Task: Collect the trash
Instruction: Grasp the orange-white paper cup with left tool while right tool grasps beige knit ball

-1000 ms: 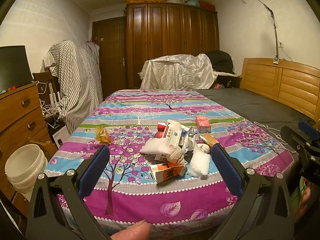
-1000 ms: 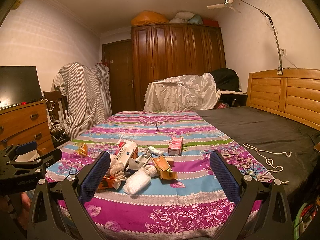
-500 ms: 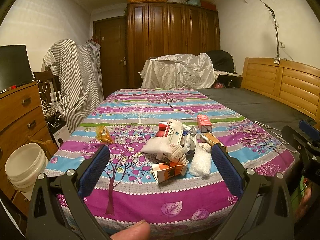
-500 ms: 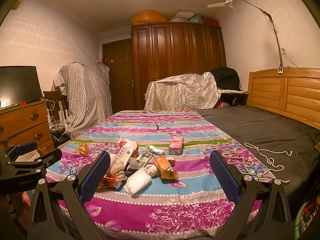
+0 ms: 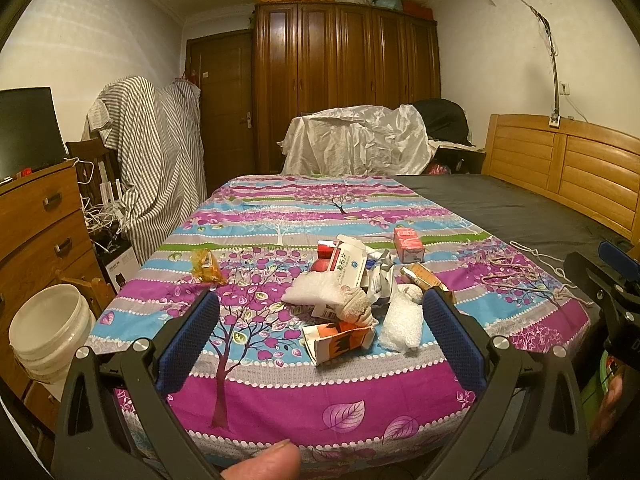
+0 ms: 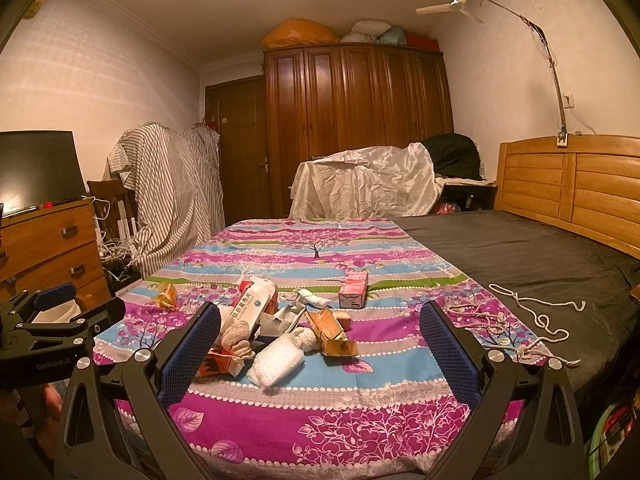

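A heap of trash lies on the flowered purple bedspread [image 5: 280, 380]: an orange carton [image 5: 338, 342], a white medicine box [image 5: 348, 266], white foam wrap [image 5: 402, 320], a crumpled cloth [image 5: 356, 304], a red box [image 5: 408, 244] and a yellow wrapper [image 5: 206, 267] off to the left. My left gripper [image 5: 320, 332] is open and held short of the heap, nothing between its fingers. In the right wrist view the same heap shows the foam wrap [image 6: 280, 360], a gold box [image 6: 330, 330] and the medicine box [image 6: 250, 306]. My right gripper [image 6: 318, 344] is open and empty too.
A white bucket [image 5: 48, 328] stands on the floor left of the bed beside a wooden dresser [image 5: 36, 216]. A loose rope [image 6: 536, 320] trails over the bedspread's right edge onto the dark sheet [image 6: 520, 248]. A thumb [image 5: 264, 462] shows at the bottom.
Both views have shifted only slightly; the heap sits a touch lower in the left wrist view. Nothing on the bed has moved and both grippers stay open.
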The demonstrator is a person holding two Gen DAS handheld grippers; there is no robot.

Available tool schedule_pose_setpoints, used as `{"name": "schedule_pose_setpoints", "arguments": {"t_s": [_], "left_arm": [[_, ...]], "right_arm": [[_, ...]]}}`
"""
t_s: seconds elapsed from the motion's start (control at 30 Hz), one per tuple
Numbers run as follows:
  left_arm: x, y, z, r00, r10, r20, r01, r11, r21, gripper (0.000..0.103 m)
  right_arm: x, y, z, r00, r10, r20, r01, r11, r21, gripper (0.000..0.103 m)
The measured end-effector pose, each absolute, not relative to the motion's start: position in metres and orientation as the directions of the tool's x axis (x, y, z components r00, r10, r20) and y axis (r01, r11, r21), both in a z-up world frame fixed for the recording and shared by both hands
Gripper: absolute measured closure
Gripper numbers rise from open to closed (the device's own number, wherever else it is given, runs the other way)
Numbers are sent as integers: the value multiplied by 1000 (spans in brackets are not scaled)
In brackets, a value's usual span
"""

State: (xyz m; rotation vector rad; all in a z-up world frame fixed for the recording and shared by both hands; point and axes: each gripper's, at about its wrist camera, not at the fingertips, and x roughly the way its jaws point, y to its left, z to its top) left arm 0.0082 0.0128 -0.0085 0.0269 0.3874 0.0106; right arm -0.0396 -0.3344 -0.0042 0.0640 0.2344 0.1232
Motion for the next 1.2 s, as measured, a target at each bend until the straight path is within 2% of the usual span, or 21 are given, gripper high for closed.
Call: {"name": "schedule_pose_setpoints", "arguments": {"t_s": [0.17, 0.27, 0.37, 0.4, 0.47, 0.7, 0.77, 0.87, 0.93, 1.03, 1.07, 1.2], "left_arm": [[18, 18, -14, 915, -22, -402, 36, 999, 28, 5], [31, 25, -25, 900, -64, -430, 106, 992, 74, 5], [64, 34, -54, 814, -131, -566, 226, 969, 101, 5], [82, 39, -69, 752, -163, -639, 278, 957, 83, 5], [110, 47, -92, 667, -204, -716, 343, 938, 52, 5], [163, 32, -110, 565, -275, -778, 511, 857, 68, 5], [182, 31, -113, 547, -269, -793, 517, 853, 67, 5], [206, 33, -121, 475, -317, -821, 543, 839, -9, 6], [211, 31, -127, 449, -336, -828, 558, 829, -33, 12], [213, 27, -138, 397, -372, -839, 583, 808, -82, 26], [212, 26, -139, 383, -390, -838, 589, 801, -104, 37], [200, 22, -134, 387, -415, -823, 586, 800, -128, 62]], "right_arm": [[-32, -333, -9, 961, 135, -242, -119, 990, 80, 4], [-23, -333, -14, 949, 155, -274, -138, 987, 80, 4], [-12, -333, -22, 938, 163, -306, -144, 986, 84, 4], [-7, -335, -27, 933, 165, -321, -142, 985, 92, 4], [5, -339, -36, 921, 167, -351, -136, 985, 111, 4], [51, -349, -68, 873, 183, -452, -126, 980, 153, 4], [65, -349, -74, 857, 200, -475, -139, 977, 162, 4], [84, -349, -83, 832, 225, -507, -158, 972, 172, 4], [95, -349, -90, 818, 234, -526, -161, 970, 181, 4], [112, -349, -99, 797, 251, -550, -159, 965, 210, 4], [116, -348, -101, 787, 262, -558, -160, 961, 225, 4], [135, -342, -109, 738, 344, -581, -187, 931, 314, 4]]}}
